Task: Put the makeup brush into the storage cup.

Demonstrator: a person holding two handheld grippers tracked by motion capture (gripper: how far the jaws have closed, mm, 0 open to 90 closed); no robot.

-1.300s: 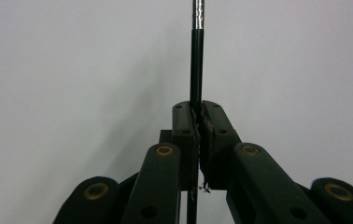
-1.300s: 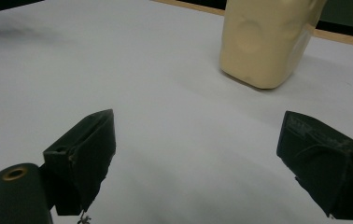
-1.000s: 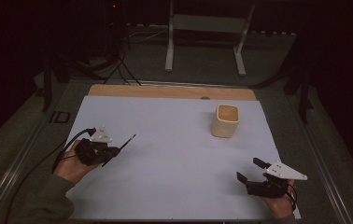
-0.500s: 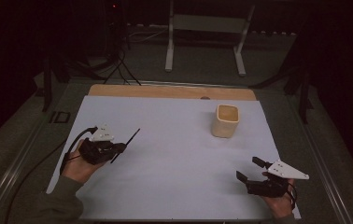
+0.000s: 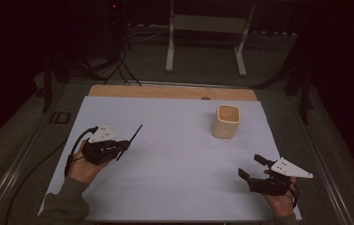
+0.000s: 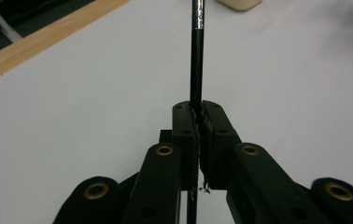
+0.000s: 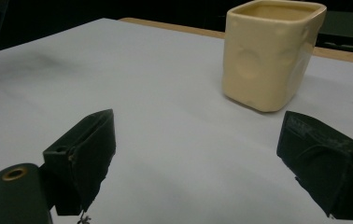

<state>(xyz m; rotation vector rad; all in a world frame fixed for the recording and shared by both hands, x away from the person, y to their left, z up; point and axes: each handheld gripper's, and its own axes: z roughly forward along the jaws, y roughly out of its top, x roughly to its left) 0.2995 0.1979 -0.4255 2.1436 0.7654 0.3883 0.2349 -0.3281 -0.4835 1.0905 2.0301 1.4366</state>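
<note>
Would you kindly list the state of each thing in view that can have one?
Left gripper: shut on the rod.
Rod: clamped, sticking out past the jaws, off the table.
Right gripper: open, holding nothing.
Cup: upright on the table, untouched; contents cannot be told.

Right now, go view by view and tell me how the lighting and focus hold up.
High view: dim, dark surroundings, white sheet evenly lit. Left gripper view: bright and sharp on the black rod. Right gripper view: cream cup fairly crisp, near pads softer.
</note>
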